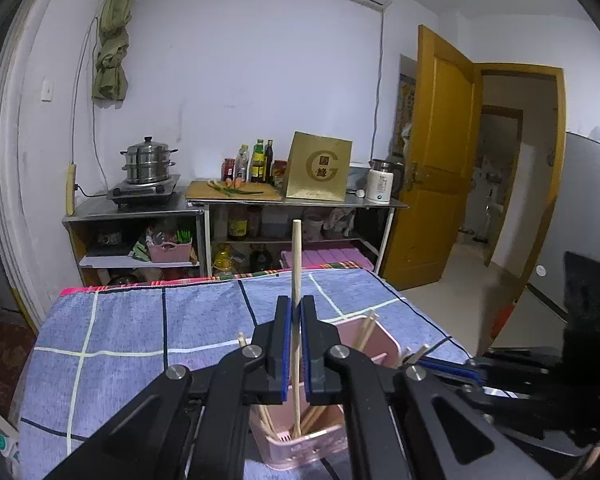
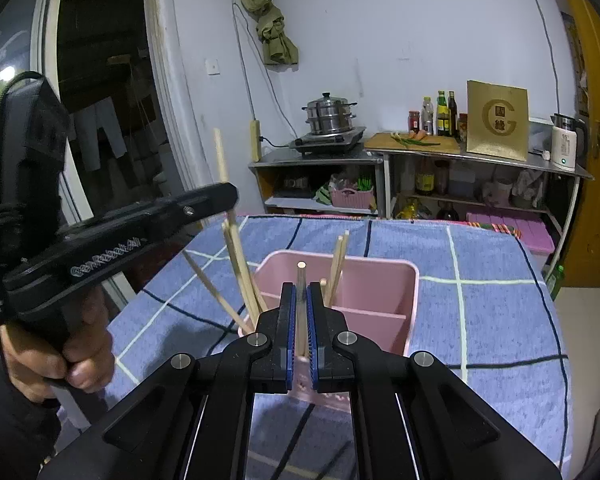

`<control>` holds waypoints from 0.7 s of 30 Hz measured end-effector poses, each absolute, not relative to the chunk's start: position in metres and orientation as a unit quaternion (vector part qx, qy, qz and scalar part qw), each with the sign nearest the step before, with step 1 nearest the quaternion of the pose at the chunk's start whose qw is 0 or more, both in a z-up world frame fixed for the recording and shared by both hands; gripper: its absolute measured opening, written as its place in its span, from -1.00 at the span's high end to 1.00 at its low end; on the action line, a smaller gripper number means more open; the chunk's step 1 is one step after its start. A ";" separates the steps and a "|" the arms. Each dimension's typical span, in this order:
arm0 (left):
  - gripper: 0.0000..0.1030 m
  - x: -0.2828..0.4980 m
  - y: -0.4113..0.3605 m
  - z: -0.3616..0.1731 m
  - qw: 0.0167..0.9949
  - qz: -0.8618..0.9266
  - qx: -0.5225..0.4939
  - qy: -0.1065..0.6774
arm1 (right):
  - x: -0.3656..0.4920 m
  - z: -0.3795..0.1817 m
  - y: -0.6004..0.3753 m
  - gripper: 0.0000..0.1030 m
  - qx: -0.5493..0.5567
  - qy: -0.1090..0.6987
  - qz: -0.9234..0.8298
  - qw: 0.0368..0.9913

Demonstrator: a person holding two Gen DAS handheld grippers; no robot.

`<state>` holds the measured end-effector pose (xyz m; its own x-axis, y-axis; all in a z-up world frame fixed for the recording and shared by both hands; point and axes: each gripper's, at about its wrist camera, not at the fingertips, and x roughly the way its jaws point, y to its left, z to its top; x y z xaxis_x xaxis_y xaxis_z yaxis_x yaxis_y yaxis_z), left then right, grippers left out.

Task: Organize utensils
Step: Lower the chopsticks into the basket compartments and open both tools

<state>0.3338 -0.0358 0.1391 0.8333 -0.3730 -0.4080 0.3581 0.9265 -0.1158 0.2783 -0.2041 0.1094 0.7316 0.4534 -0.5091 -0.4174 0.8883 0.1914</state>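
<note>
A pink divided holder [image 2: 380,266] stands on the blue checked cloth, with several wooden chopsticks [image 2: 337,264] leaning in its left compartments. My right gripper [image 2: 301,286] is shut on one upright chopstick [image 2: 301,270] whose lower end reaches into the holder's near side. My left gripper [image 1: 296,300] is shut on another chopstick [image 1: 296,256], held upright with its lower end down inside the holder [image 1: 308,448]. In the right wrist view the left gripper [image 2: 230,196] comes in from the left, held by a hand [image 2: 80,356]. The right gripper [image 1: 420,362] shows at the holder's right side.
The blue cloth [image 2: 500,312] covers a table whose far edge is close behind the holder. Beyond stand metal shelves [image 1: 140,210] with a steamer pot [image 1: 148,162], bottles, a cutting board, a gold box [image 1: 320,172] and a kettle. An open wooden door [image 1: 440,152] is at the right.
</note>
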 end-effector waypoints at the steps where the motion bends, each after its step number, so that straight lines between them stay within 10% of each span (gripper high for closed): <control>1: 0.91 0.328 -0.035 0.139 0.957 -0.193 -0.017 0.215 | 0.277 0.109 -0.203 0.90 0.031 0.283 0.234 0.930; 21: 0.91 0.319 -0.032 0.080 0.932 -0.183 -0.024 0.312 | 0.265 0.096 -0.197 0.78 0.024 0.308 0.230 0.923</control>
<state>0.3194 -0.0319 0.0800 0.7389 -0.3558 -0.5722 0.3254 0.9320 -0.1593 0.2654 -0.1972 0.0963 0.7047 0.4393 -0.5572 -0.4101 0.8930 0.1854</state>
